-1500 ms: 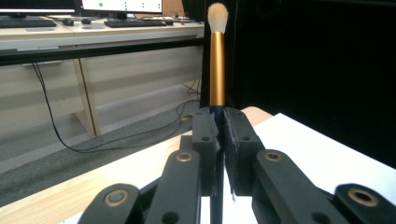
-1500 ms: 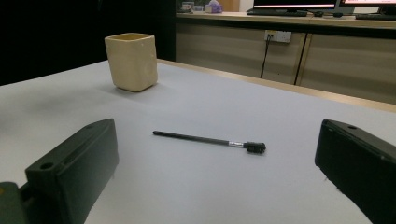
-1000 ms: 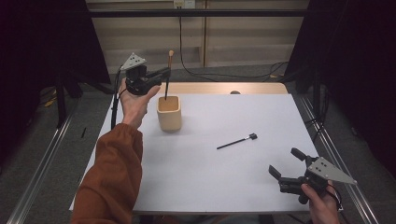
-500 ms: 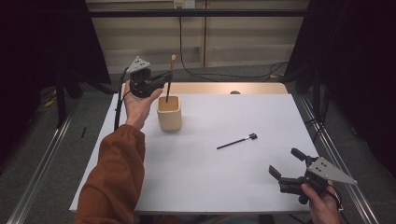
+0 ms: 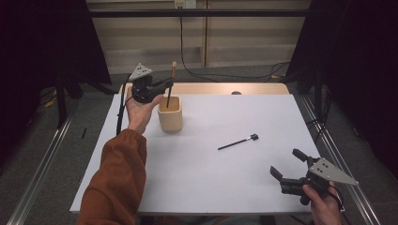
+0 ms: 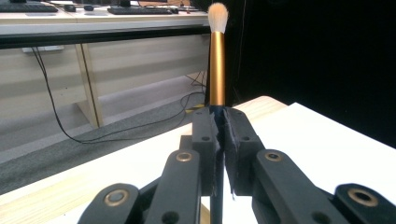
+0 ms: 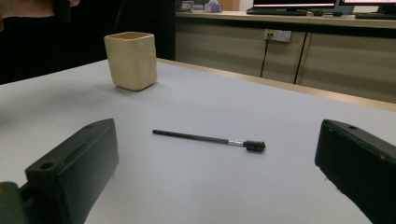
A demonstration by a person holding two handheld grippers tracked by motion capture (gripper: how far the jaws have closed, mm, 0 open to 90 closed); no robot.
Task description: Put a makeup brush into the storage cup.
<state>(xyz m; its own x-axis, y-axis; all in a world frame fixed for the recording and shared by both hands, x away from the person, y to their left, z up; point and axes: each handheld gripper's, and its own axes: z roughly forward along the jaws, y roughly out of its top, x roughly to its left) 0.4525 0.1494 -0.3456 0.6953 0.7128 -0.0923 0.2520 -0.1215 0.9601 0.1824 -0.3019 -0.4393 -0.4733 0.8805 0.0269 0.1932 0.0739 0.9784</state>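
My left gripper point(image 5: 167, 84) is shut on a makeup brush point(image 5: 171, 83) with a gold ferrule and pale bristles point(image 6: 217, 46), held upright just above the cream square cup point(image 5: 170, 114); the dark handle's lower end dips toward the cup's mouth. In the left gripper view the jaws press together on the handle below the gold part. A thin black spoolie brush point(image 5: 238, 141) lies flat on the white table. At the near right corner my right gripper point(image 5: 287, 164) stands open, with nothing between its jaws. Its own view shows the spoolie brush point(image 7: 210, 139) ahead and the cup point(image 7: 130, 59) farther off.
The white tabletop point(image 5: 220, 183) has a wooden strip along its far edge. A small dark object point(image 5: 236, 93) sits on that strip. Metal rails run along both sides of the table, and cables trail on the floor behind it.
My left gripper has sunk a little with the brush, bringing the handle's lower end down to the cup's mouth. The right gripper has stayed put.
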